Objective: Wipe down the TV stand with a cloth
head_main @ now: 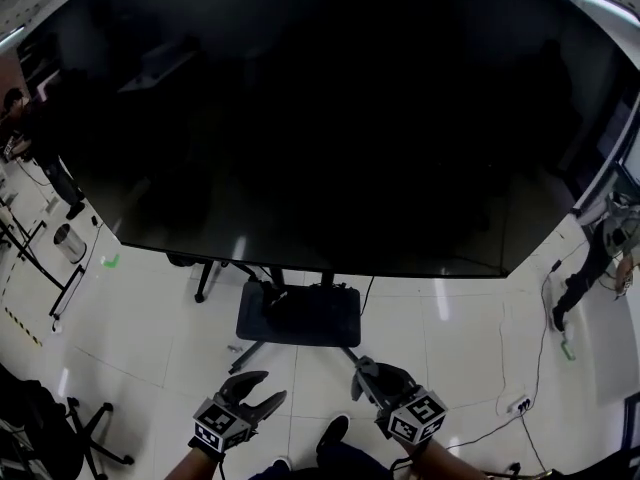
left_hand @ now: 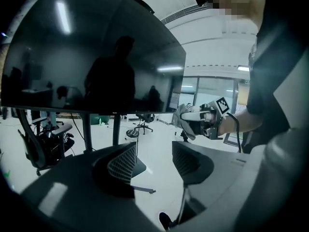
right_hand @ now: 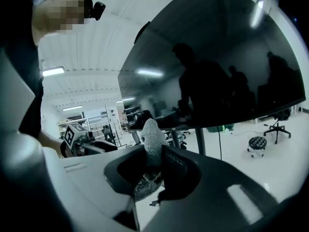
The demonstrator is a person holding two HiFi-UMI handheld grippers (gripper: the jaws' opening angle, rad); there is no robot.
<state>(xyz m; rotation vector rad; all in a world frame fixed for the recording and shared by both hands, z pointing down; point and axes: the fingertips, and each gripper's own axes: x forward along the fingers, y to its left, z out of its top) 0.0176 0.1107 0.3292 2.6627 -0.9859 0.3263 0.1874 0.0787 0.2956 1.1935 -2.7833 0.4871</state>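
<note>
Mostly, a large dark TV screen (head_main: 320, 118) filled the head view, spreading from 9 o'clock across to 3 o'clock and mirroring dim room shapes. Below it lay the white tiled floor (head_main: 150, 328), with cables trailing at 4 o'clock. The TV stand (head_main: 300, 313) sat at 6 o'clock of the screen, and showed a dark flat shelf with thin legs splayed on the floor.

The left gripper (head_main: 265, 388) was at 7 o'clock of that view, below the shelf's left corner. Its jaws stood apart with nothing between them, only floor showing through the gap. The right gripper (head_main: 368, 370) was at 5 o'clock, near the shelf's right leg, and its jaws were closed on the cloth (right_hand: 152, 137). This pale, knobbly cloth rose in a bunch from between the jaws, and a little hung below them. In the left gripper view it drooped off the right gripper at 2 o'clock, in the air and clear of the stand.

A small bin (head_main: 68, 243) stood at 9 o'clock, and a dark shoe (head_main: 333, 433) showed at 6 o'clock between the grippers.
</note>
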